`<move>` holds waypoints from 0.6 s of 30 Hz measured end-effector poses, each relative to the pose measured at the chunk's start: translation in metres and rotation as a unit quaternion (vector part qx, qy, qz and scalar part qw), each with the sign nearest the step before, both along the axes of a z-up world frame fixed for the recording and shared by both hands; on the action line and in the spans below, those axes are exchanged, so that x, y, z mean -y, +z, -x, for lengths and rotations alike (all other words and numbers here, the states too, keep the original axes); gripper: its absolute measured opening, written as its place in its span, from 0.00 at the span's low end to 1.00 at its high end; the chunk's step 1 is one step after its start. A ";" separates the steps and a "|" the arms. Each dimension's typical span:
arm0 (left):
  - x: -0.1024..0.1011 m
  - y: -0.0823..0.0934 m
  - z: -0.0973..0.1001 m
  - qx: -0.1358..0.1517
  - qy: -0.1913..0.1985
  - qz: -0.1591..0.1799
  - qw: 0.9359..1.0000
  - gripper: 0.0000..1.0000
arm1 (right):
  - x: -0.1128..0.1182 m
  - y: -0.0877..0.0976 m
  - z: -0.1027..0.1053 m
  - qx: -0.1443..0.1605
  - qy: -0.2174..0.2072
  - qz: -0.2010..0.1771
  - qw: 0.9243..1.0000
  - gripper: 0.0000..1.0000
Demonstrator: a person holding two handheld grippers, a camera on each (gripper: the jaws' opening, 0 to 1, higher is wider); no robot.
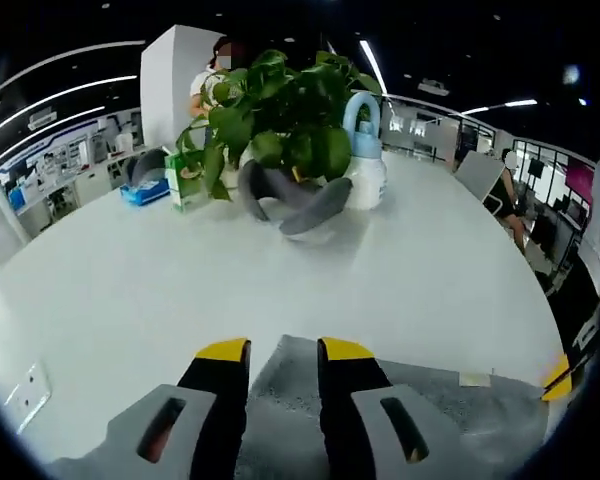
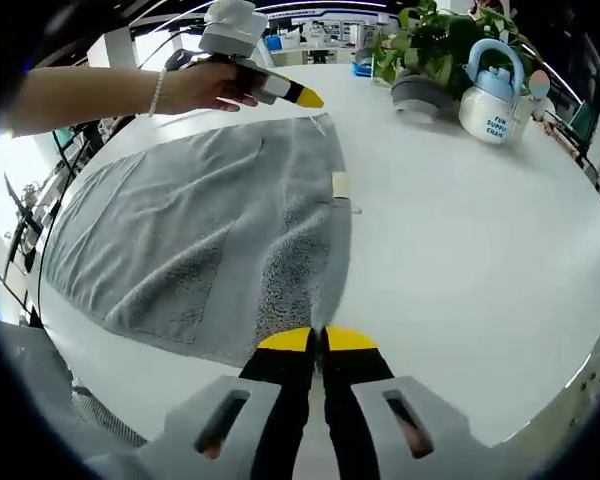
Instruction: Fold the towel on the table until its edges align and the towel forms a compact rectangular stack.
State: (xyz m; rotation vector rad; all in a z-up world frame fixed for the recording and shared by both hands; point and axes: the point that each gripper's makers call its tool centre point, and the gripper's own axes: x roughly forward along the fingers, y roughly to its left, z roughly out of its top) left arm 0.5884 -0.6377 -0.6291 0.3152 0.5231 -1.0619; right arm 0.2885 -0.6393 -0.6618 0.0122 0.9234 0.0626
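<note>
Lying spread flat on the white table [image 2: 480,250], the grey towel [image 2: 190,230] awaits a fold. At its far corner the left gripper [image 2: 305,98] sits with jaws slightly apart astride the edge, probably to pinch it. Nearest, the right gripper [image 2: 317,340] is clamped on the towel's near corner, likely ready for lifting both corners together.

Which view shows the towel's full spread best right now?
The right gripper view: the grey towel lies spread flat across the table. The left gripper view catches just one corner by its jaws.
</note>
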 end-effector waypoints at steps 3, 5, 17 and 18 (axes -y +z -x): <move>0.001 -0.004 -0.002 0.000 -0.003 -0.001 1.000 0.25 | 0.000 0.000 0.000 0.001 0.003 0.004 1.000 0.00; 0.003 -0.007 -0.003 -0.001 -0.006 -0.002 1.000 0.24 | 0.000 0.000 -0.001 0.002 0.002 0.003 1.000 0.00; 0.006 -0.024 0.006 0.001 -0.031 -0.025 0.999 0.14 | 0.000 0.000 -0.001 -0.002 0.001 0.005 1.000 0.00; 0.007 -0.024 0.008 0.002 -0.033 -0.025 0.999 0.13 | 0.000 0.000 0.000 -0.003 0.003 0.007 1.000 0.00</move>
